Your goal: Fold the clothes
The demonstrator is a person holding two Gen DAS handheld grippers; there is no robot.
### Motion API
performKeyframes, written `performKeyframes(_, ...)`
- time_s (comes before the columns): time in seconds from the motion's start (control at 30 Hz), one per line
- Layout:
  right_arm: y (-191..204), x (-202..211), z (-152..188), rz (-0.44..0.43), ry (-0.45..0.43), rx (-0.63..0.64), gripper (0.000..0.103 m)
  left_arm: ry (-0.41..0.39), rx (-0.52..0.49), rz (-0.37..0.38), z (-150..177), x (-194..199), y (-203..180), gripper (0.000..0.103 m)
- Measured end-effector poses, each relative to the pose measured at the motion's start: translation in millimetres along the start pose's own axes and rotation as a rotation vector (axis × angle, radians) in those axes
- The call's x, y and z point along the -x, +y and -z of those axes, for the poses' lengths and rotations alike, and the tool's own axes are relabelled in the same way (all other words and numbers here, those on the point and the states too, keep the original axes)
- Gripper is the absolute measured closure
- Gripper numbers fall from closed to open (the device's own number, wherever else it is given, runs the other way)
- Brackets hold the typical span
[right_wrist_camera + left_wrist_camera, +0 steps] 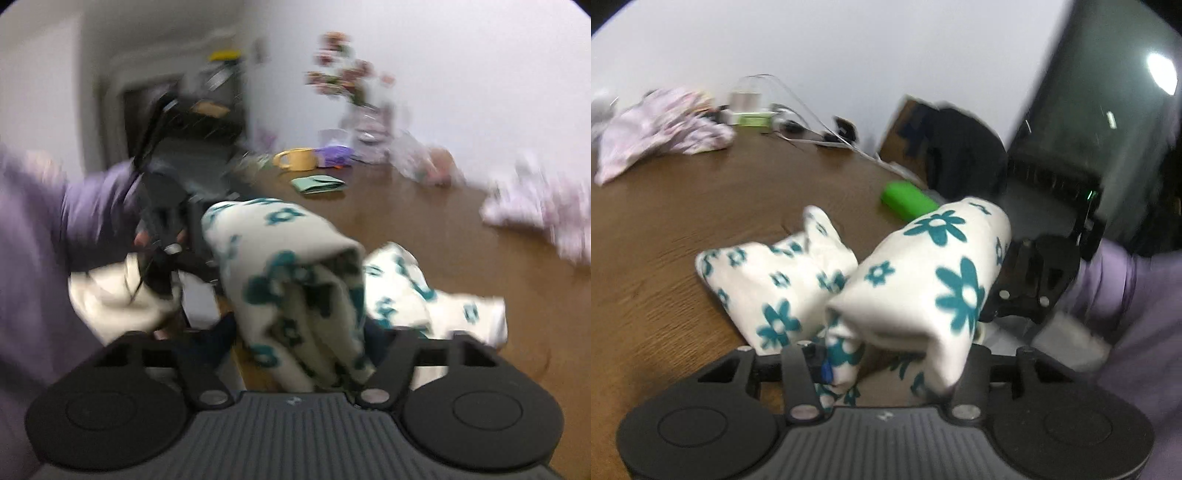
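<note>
- A white garment with teal flower print hangs lifted between two hand-held grippers above the near edge of a brown wooden table; part of it trails down and rests bunched on the wood.
- The left gripper has its fingers drawn in around a doubled fold of the cloth. The cloth fills the gap, so it appears to be pinched there, though blur hides the contact.
- The right gripper likewise has a thick roll of the same cloth running between its fingers, apparently clamped. The pads themselves are hidden.
- Holding two points at once probably lets the person carry one edge over the other to make a fold.
- A green block lies near the table's right edge, just behind the raised cloth.
- A crumpled pink-patterned garment sits towards the far left corner, well apart, perhaps awaiting folding.
- A yellow mug and a folded pale green cloth sit along the far edge, in the right wrist view.
- Both views are motion-blurred.
</note>
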State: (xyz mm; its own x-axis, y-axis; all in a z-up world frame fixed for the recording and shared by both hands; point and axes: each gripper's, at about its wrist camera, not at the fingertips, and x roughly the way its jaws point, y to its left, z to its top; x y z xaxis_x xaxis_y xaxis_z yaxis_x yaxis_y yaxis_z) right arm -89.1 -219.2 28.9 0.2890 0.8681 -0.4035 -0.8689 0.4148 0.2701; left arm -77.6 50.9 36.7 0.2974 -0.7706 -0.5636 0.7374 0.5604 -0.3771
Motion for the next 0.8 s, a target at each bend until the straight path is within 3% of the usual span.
performKeyframes(0.1,-28,6,-4,-0.031,-0.063,-0.204,0.053,-0.048,0.109,-0.005,-7,4,12,0.042)
performKeyframes(0.2,-48,1,-5,-0.006,-0.079,-0.345,0.050,-0.059,0.168,-0.063,-11,-4,19,0.042)
performKeyframes(0.27,-60,-3,-3,0.017,-0.100,-0.446,0.036,-0.058,0.244,-0.095,-10,-11,26,0.038)
performKeyframes(0.3,-65,-4,-2,0.030,-0.111,-0.502,0.034,-0.063,0.281,-0.105,-9,-14,30,0.037)
performKeyframes(0.4,-70,1,1,0.097,-0.148,-0.530,0.033,-0.124,0.324,-0.148,-8,-8,32,0.041)
performKeyframes(0.5,-68,5,-3,0.131,-0.186,-0.522,0.033,-0.144,0.307,-0.216,-11,0,23,0.037)
performKeyframes(0.53,-69,4,-5,0.136,-0.192,-0.531,0.034,-0.158,0.301,-0.227,-13,2,22,0.035)
performKeyframes(0.6,-71,1,-8,0.147,-0.194,-0.549,0.058,-0.186,0.290,-0.249,-18,5,21,0.030)
performKeyframes(0.7,-71,-6,-6,0.195,-0.178,-0.572,0.068,-0.217,0.339,-0.280,-24,7,31,0.030)
performKeyframes(0.77,-76,-10,-2,0.213,-0.170,-0.606,0.071,-0.255,0.369,-0.343,-29,8,34,0.030)
performKeyframes(0.8,-78,-12,-2,0.224,-0.164,-0.608,0.072,-0.297,0.372,-0.409,-32,10,33,0.031)
